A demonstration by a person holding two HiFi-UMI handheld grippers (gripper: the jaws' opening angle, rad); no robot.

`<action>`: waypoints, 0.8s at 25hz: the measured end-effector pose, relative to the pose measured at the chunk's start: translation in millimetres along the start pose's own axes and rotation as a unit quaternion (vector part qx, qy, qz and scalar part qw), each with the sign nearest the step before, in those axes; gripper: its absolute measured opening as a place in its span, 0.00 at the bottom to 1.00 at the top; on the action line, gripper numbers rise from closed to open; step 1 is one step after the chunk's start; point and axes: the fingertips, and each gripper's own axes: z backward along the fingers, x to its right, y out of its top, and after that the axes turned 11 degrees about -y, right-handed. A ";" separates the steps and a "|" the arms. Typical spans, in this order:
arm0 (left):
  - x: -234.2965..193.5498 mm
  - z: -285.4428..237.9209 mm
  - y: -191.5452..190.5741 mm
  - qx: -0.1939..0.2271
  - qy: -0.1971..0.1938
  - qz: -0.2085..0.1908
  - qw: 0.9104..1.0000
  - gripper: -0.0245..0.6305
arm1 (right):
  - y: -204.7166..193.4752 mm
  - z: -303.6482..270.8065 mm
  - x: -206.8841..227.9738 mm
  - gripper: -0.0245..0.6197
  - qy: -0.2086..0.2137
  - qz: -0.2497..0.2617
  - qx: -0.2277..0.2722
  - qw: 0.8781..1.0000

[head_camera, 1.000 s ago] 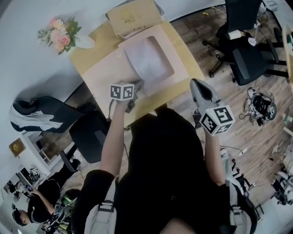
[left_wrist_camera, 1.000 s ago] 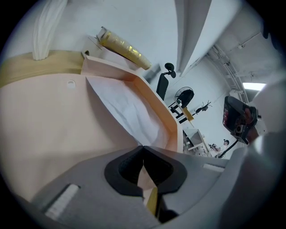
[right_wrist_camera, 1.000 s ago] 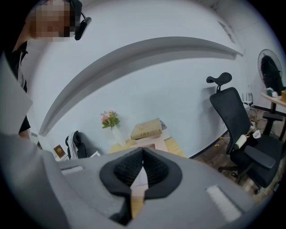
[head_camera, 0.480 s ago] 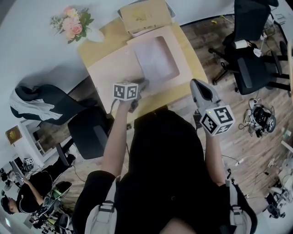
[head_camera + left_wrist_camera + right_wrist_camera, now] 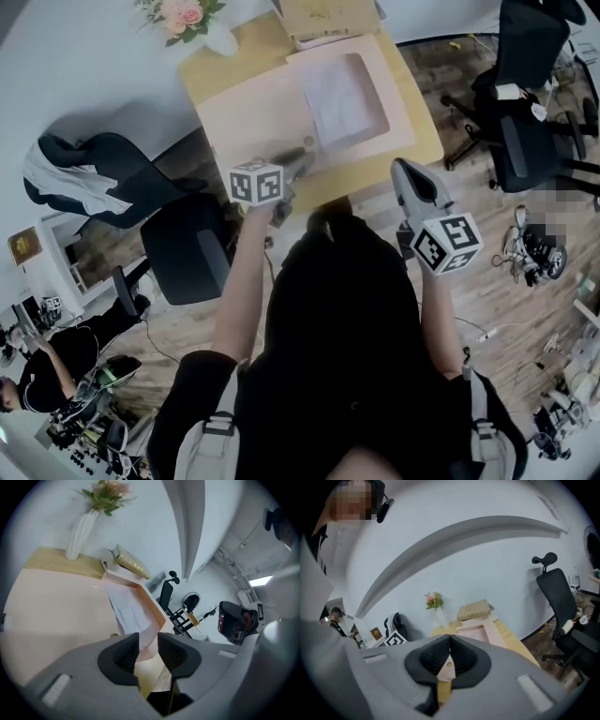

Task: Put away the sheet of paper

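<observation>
A white sheet of paper lies on the yellow table inside an open pink folder and shows through the folder's cut-out window. My left gripper is at the folder's near edge. In the left gripper view its jaws are opening: the folder's pink edge shows in the gap and the pads stand apart from it. The sheet runs ahead of them. My right gripper hovers off the table's near right corner. Its pads meet, with nothing between them.
A tan box and a vase of flowers stand at the table's far side. A black chair and a chair draped with a jacket are on the left. An office chair stands at right, with cables on the floor.
The head view has swung, so the table now sits higher and further right in the frame. The left gripper stays at the folder's near edge. The right gripper has barely moved.
</observation>
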 end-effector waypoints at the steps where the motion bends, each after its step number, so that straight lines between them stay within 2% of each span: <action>1: 8.9 6.1 -1.0 0.007 -0.003 -0.006 1.000 0.21 | -2.6 1.9 -5.0 0.04 0.001 -0.001 0.001 1.000; 7: 58.5 52.6 -17.2 0.038 -0.004 -0.039 0.998 0.21 | -14.9 30.1 -56.5 0.04 0.039 0.010 0.013 0.999; 12: 95.1 83.1 -29.1 0.071 0.001 -0.076 0.995 0.20 | -12.8 69.7 -84.3 0.04 0.043 -0.014 0.051 0.998; 17: 129.2 100.2 -33.0 0.116 -0.004 -0.116 0.986 0.15 | -14.8 110.7 -95.6 0.04 0.028 0.014 0.086 0.996; 20: 152.7 99.0 -36.5 0.125 -0.008 -0.136 0.983 0.11 | -23.7 134.0 -90.8 0.04 0.019 0.018 0.094 0.995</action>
